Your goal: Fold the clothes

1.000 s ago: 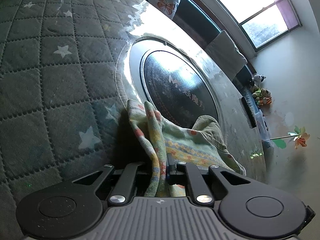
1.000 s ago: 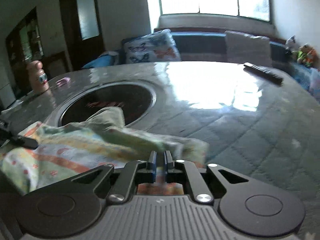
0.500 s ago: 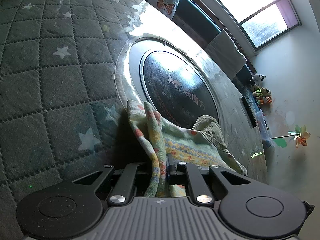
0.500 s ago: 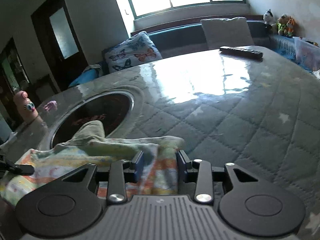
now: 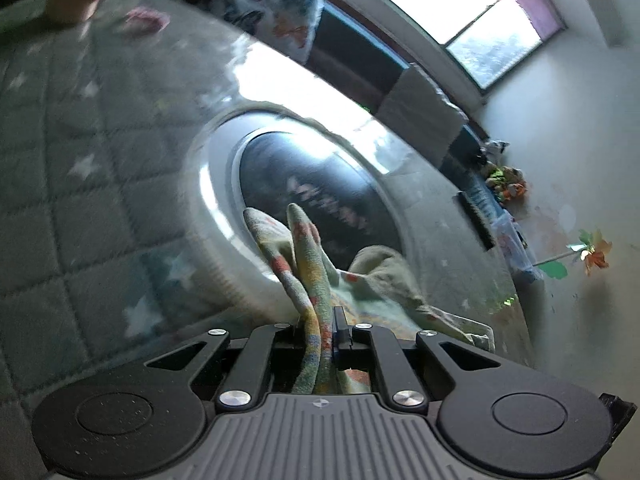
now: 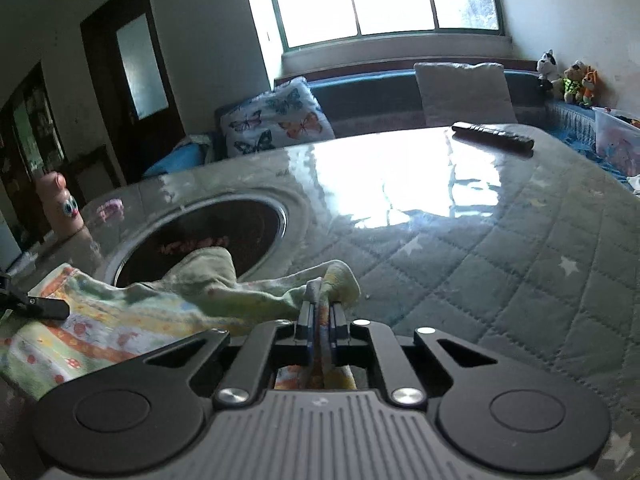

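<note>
The left gripper [image 5: 320, 326] and right gripper [image 6: 321, 314] are each pinching an edge of the patterned garment [image 6: 120, 320], which is lying bunched on the quilted table cover [image 6: 500, 280] beside the round dark hotplate [image 6: 224, 228].

Your left wrist view sits low behind the left tool [image 5: 320, 320], rolled sideways, facing across the quilted grey-green star-print bench [image 5: 80, 200] toward the window wall. Your right wrist view rides level behind the right tool [image 6: 321, 312], close to the surface, facing the same wall. Both share the dark round inset disc [image 5: 320, 184] [image 6: 224, 228] and the pale striped patterned cloth [image 5: 308, 264] [image 6: 120, 320].
</note>
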